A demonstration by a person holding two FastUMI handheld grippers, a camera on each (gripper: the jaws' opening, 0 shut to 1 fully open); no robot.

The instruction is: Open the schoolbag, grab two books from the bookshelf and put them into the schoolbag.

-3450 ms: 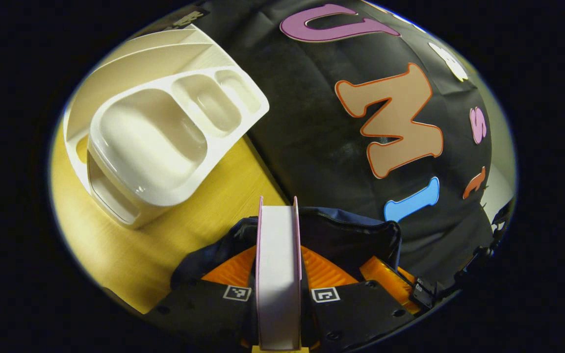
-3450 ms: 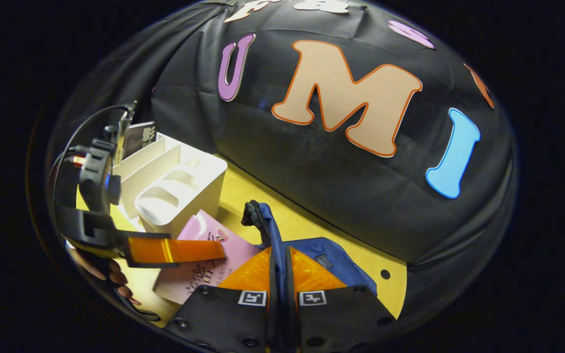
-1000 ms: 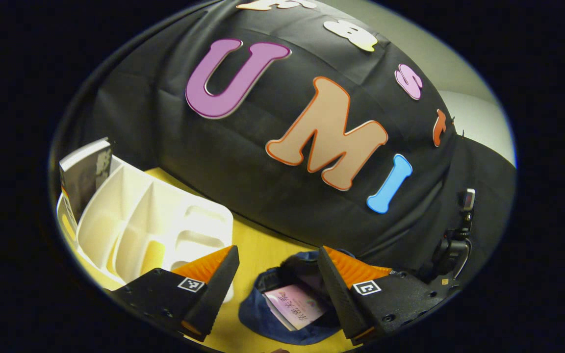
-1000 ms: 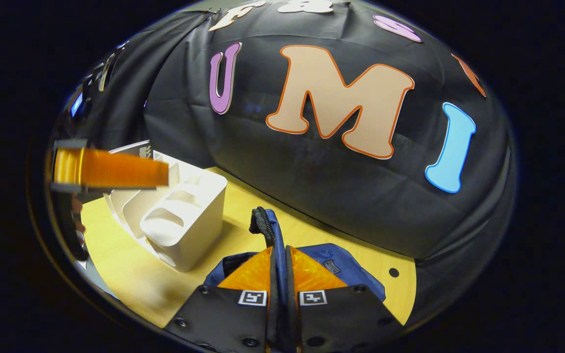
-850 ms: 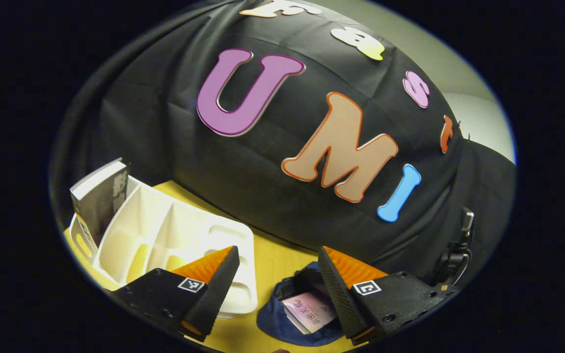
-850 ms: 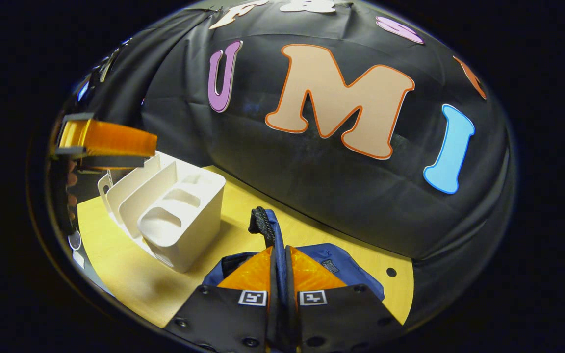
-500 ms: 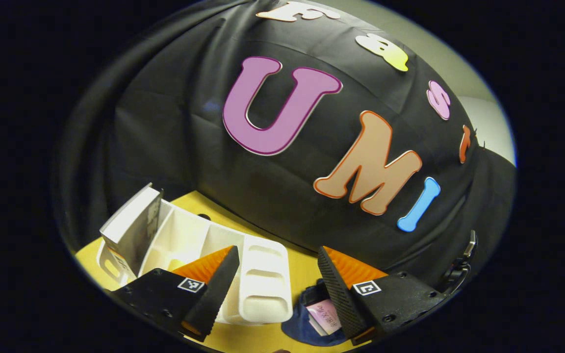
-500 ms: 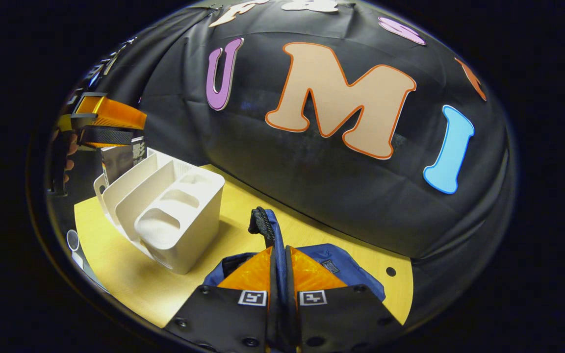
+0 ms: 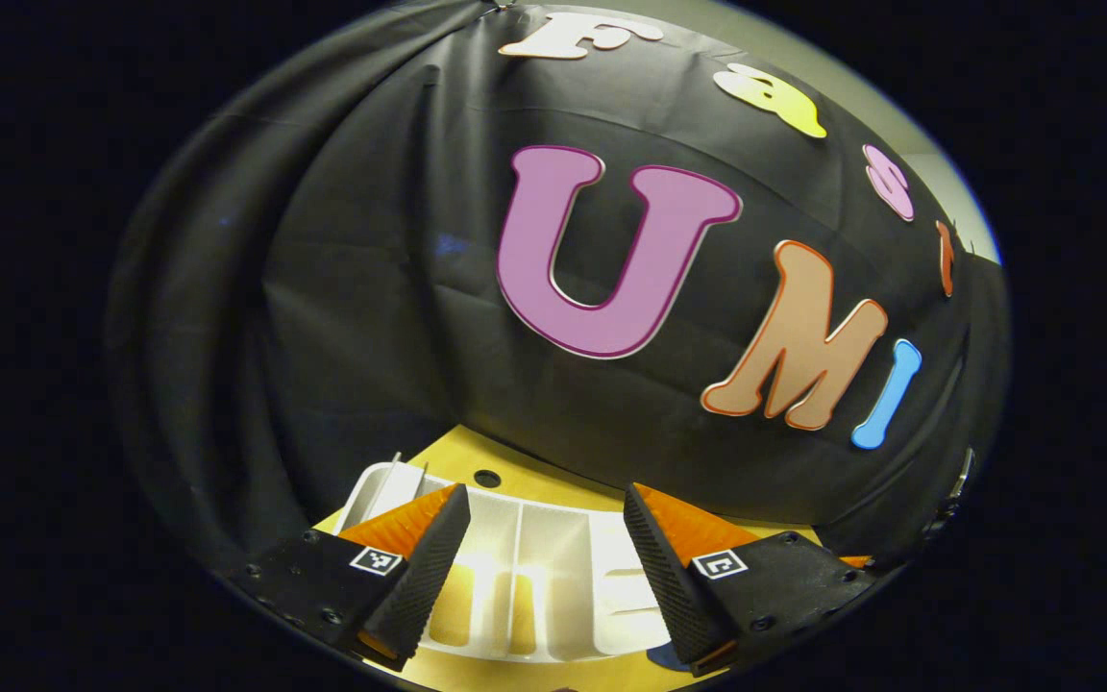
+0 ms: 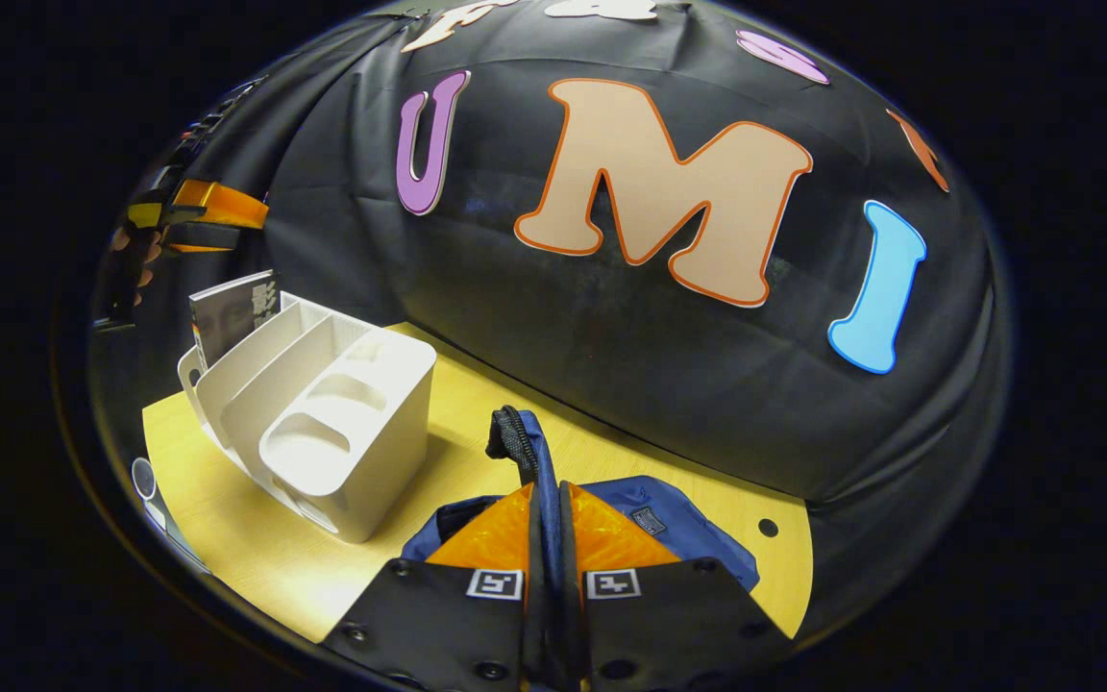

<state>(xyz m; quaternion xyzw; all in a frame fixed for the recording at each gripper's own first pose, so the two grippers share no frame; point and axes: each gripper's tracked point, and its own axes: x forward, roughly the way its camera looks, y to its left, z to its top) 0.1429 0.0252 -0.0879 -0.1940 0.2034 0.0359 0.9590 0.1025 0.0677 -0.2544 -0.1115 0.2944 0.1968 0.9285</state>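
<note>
Right gripper view: right gripper (image 10: 546,538) jaws clenched on schoolbag (image 10: 678,538) edge at 6 o'clock, judged to hold mouth open. Left gripper (image 9: 544,562) jaws released, nothing held, poised above bookshelf (image 9: 553,586), judged ready for second book. Book (image 10: 232,312) seen upright in bookshelf rear slot at 9 o'clock. Yellow counter (image 10: 477,452) beneath; black cloth wall behind.

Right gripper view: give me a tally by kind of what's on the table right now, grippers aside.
Books: 1, the dark book standing in the rack's end slot
Racks: 1, the white bookshelf
Bags: 1, the blue schoolbag
Total: 3
</note>
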